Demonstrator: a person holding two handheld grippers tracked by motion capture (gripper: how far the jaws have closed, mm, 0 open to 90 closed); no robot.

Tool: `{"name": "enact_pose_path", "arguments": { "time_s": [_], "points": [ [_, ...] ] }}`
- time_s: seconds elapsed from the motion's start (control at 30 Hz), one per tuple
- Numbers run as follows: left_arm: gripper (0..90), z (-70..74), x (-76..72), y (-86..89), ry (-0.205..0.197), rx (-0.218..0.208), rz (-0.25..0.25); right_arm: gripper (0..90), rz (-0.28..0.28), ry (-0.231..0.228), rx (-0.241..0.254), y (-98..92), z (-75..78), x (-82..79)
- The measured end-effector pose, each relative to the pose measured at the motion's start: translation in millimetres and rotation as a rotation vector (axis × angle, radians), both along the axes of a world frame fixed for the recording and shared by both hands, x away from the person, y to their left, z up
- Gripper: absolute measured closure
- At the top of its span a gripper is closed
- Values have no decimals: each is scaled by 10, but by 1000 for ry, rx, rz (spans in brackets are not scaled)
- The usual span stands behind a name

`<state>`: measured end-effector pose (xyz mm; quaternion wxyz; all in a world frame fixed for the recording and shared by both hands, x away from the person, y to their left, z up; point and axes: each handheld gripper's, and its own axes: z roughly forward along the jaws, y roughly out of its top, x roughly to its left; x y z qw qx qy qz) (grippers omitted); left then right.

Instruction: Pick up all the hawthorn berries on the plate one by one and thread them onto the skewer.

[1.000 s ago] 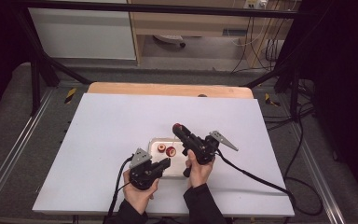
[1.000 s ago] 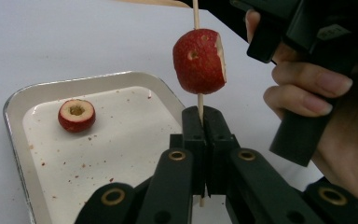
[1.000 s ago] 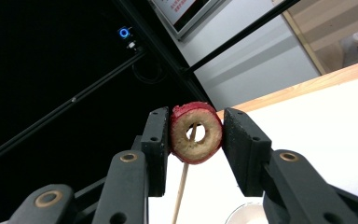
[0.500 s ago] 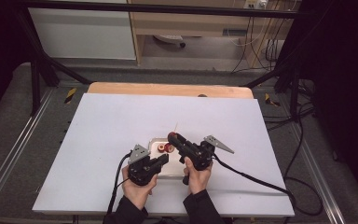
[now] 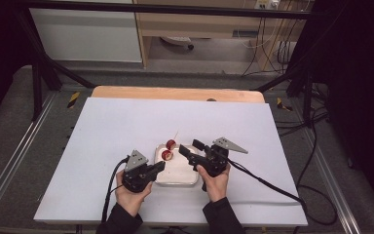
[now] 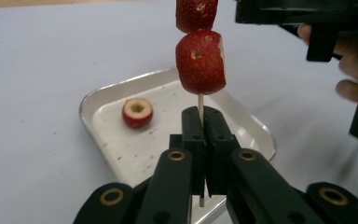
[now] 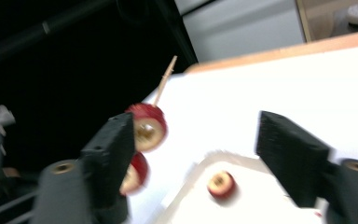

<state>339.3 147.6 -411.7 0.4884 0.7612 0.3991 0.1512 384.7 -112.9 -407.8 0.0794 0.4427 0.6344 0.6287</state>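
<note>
White tabletop (image 5: pixel 102 146), dark room; left hand-held gripper (image 6: pixel 204 140) clamps skewer (image 6: pixel 200 101), right (image 7: pixel 193 154) apart.

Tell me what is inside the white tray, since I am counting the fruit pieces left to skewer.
One cored red fruit piece lies in the white tray, beside reddish juice specks. The left gripper, shut on the skewer, covers the tray's near part, so anything there is hidden.

Upper fruit piece (image 6: pixel 196 14) cut by top edge; skewer (image 6: pixel 200 106) base hidden between tongs.
</note>
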Motion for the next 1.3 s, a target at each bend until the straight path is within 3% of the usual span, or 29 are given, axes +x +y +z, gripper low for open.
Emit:
{"name": "enact_pose_path", "arguments": {
  "time_s": [0.2,0.33,0.53,0.73,0.87,1.03,1.3],
  "points": [
    [883,-88,-25,234,17,57,-35,97,78,29,-187,-55,-41,46],
    [883,-111,-36,407,37,69,-60,81,130,59,-278,-81,-52,76],
    [882,-115,-76,640,52,132,-87,77,171,118,-436,-93,15,168],
    [881,-148,-82,720,57,160,-123,87,241,185,-578,91,83,324],
    [882,-178,-87,788,62,167,-139,117,287,203,-677,260,118,426],
    [882,-190,-86,909,59,184,-128,160,329,241,-737,448,163,579],
    [881,-198,-55,1061,70,168,-106,219,375,283,-810,732,166,785]
  ]
}}
